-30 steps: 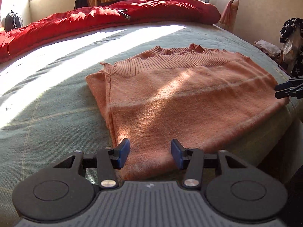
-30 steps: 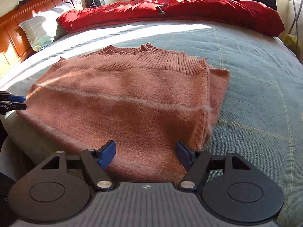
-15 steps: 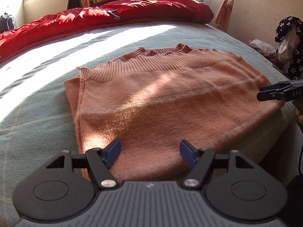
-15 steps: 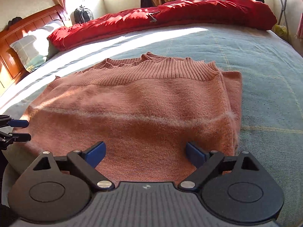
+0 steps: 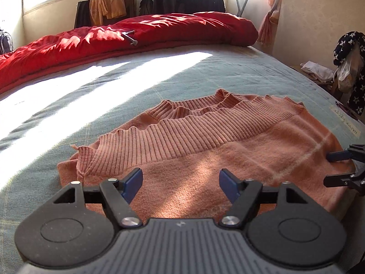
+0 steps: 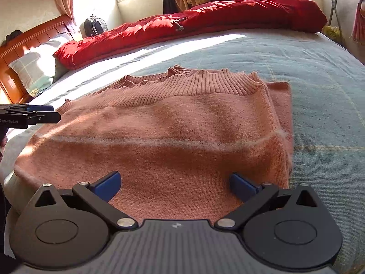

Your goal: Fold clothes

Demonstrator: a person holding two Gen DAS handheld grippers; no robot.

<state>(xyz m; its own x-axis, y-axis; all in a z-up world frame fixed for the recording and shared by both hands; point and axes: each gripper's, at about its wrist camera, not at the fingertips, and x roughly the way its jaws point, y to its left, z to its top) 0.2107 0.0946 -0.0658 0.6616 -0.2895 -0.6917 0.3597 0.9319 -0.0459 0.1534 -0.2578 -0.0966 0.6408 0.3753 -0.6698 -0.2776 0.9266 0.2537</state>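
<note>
I have both tongs released above the sweater, which lies folded on the bed right ahead of them. The left tongs have just been opening, jaws apart with nothing between them, over the sweater's near left part. The right tongs have spread as wide, pads clear of the knit, its folded right edge just beyond them. I judge one fold is laid and let go. Next I need a fresh hold, probably at a side edge, pinching every layer so the ribbed hem doesn't slip.
</note>
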